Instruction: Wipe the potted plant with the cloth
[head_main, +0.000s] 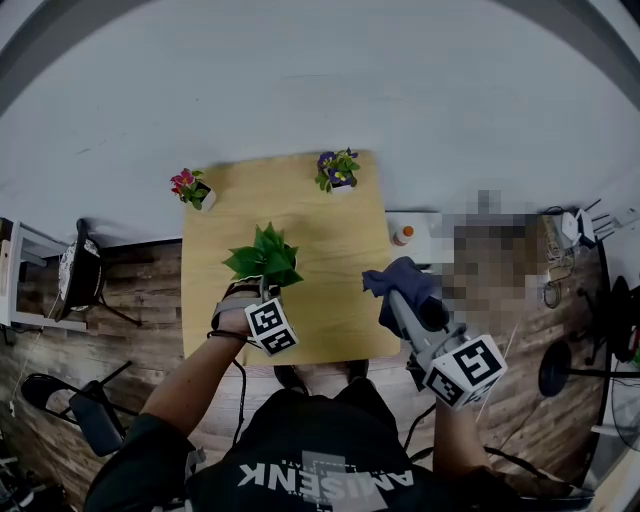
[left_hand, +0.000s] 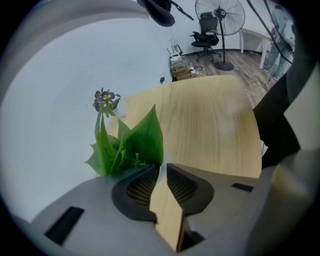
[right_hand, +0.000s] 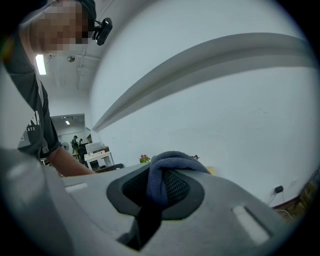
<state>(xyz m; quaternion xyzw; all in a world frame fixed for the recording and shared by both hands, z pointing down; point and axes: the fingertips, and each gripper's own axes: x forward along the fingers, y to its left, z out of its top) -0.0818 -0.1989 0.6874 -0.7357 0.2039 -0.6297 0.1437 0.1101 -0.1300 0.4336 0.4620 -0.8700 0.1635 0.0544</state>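
Low at centre frame, the cloth is gripped on the right and the plant is flanked on the left.
Left gripper (left_hand: 161, 169) is seen with its jaws a narrow gap apart. Bare tabletop shows between them and nothing is pinched. Its tips are set just beside the green leaves of the potted plant (head_main: 264, 258), which stands left of centre on the wooden table (head_main: 330, 215). Right gripper (right_hand: 162, 176) is clamped on the dark blue cloth (head_main: 400, 277), with a fold bunched over the jaw tips. It is held at the table's right edge, apart from the plant. Further up the frame, a purple-flowered pot (head_main: 338, 170) is found at the table's far edge and a pink-flowered pot (head_main: 192, 188) at its upper-left corner.
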